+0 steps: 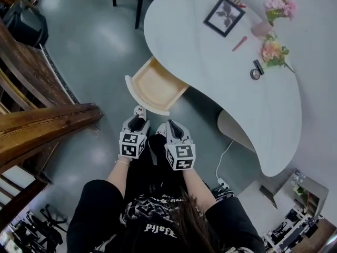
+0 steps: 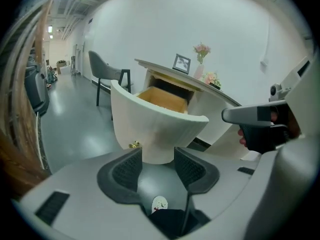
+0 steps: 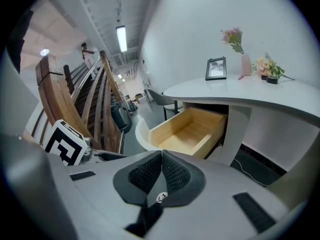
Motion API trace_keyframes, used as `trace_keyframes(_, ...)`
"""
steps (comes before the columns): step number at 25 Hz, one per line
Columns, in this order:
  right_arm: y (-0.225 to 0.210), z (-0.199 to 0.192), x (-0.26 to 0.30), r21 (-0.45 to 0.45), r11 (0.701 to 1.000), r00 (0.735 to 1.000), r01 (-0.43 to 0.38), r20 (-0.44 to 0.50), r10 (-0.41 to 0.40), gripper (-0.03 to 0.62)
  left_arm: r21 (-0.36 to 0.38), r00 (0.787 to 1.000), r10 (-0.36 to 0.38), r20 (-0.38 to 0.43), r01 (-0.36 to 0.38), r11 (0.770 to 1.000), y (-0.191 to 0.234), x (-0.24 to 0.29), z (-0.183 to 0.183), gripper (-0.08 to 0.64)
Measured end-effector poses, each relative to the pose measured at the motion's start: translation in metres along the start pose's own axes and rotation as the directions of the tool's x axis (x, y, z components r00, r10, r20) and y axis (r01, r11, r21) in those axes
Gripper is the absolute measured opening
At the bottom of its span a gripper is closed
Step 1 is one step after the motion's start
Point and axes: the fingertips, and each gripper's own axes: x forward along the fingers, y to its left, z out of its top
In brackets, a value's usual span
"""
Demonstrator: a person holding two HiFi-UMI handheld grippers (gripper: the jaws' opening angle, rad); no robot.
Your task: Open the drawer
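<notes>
Drawer [image 1: 158,86]: pulled out from under the desk [image 1: 210,73], its curved white front just ahead of my tongs.
Left tongs [image 2: 157,166]: jaws apart, gripping nothing; the knob [image 2: 134,145] sits just beyond the left jaw.
Right tongs [image 3: 161,166]: jaws pressed together, empty.
Room: open floor [image 1: 95,51] beyond the drawer's left edge; stairs [image 1: 42,125] close on my left.

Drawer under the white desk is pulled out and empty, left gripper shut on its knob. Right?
No. The drawer is pulled out and empty, but the left gripper is open, its jaws apart and off the knob, as the left gripper view shows.
</notes>
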Motion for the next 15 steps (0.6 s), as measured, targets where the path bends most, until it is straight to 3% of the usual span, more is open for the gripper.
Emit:
trace_keyframes(6,-0.005,0.021,-0.007,-0.010,1.000,0.999,0.027,0.028,-0.026,0.026,0.006,0.993,0.059,0.099,-0.060,0.998,-0.008,-0.028,0.032,0.197)
trace_keyframes(15,0.003,0.063,-0.016,-0.027,0.998,0.993,0.056,0.107,-0.053,0.026,0.055,0.990,0.009,0.139,-0.017,0.998,-0.019,-0.048,0.067,0.197)
